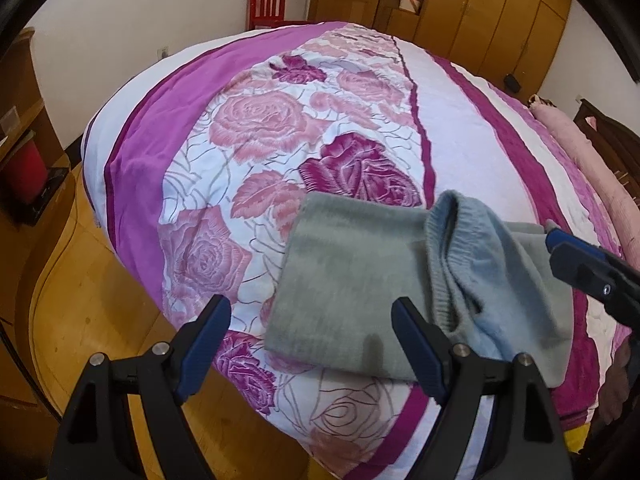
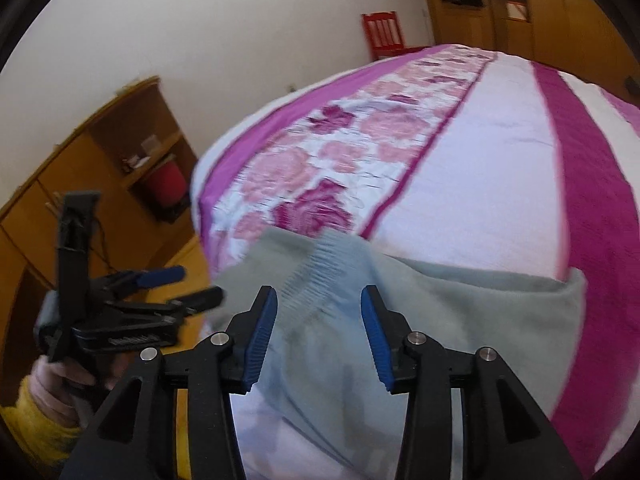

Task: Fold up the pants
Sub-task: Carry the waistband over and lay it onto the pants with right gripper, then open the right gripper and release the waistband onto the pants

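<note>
Bed point(image 1: 460, 120): fills both views; cover in white, magenta and purple stripes with a rose band running away from the cameras.

Wardrobe point(image 1: 480, 12): wooden, along the far wall; a shelf unit point(image 2: 132, 152) stands left of the bed.

Pants point(image 1: 344, 280): grey, fleecy, folded into a flat stack at the near edge of the bed. Long axis runs across the bed's near edge, left to right in both views. A ribbed light-blue cuff point(image 1: 452, 248) lies on top, its opening turned away toward the far end of the bed. The right view shows the stack stretching further right to a rounded end point(image 2: 568, 308); the left view cuts that part off but shows the stack's square left edge sharply.

Chair point(image 1: 268, 4): red, against the far wall.

Left gripper point(image 1: 312, 340): fingers spread wide, holding nothing, just off the stack's near left corner. Seen from the side in the right view point(image 2: 196, 286), with the gloved hand point(image 2: 60, 380) gripping it.

Right gripper point(image 2: 318, 336): fingers well apart, empty, above the cuff. The left view shows only its tip point(image 1: 560, 242), at the right.
</note>
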`<state>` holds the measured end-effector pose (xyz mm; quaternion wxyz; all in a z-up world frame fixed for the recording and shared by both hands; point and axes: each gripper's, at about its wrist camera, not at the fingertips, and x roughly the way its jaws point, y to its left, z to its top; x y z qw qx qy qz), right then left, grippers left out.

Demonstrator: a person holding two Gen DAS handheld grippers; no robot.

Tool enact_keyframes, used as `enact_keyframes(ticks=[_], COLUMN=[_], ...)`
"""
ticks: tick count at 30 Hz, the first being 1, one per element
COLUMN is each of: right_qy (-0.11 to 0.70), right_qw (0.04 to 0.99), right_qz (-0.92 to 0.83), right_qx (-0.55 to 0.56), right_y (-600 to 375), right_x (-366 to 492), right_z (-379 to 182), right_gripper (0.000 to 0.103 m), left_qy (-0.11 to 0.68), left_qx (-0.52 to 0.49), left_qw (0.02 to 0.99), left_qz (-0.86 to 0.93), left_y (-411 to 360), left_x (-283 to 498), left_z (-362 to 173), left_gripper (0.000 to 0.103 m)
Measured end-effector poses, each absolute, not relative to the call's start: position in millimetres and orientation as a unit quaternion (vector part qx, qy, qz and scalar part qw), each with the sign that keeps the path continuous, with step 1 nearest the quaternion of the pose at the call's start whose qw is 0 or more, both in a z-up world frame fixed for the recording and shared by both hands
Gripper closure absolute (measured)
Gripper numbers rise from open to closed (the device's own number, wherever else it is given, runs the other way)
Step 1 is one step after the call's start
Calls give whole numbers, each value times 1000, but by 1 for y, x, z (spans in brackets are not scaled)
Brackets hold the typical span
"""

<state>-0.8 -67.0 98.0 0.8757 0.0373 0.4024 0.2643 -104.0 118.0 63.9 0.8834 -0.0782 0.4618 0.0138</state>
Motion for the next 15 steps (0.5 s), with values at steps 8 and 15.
enact_keyframes(ticks=[8, 15], right_qy=[432, 451], right_qw=[860, 837], right_qz=[268, 311], right_qx=[51, 11], right_y=[-89, -61], right_x=[-10, -20], right_z=[85, 73], right_gripper=[59, 61], left_qy=[459, 474], left_qx=[-82, -49], left_qw=[884, 878], left_qz=[-30, -44], left_y=[92, 67], left_x=[-104, -101], left_z=[76, 69], left_gripper=[17, 17])
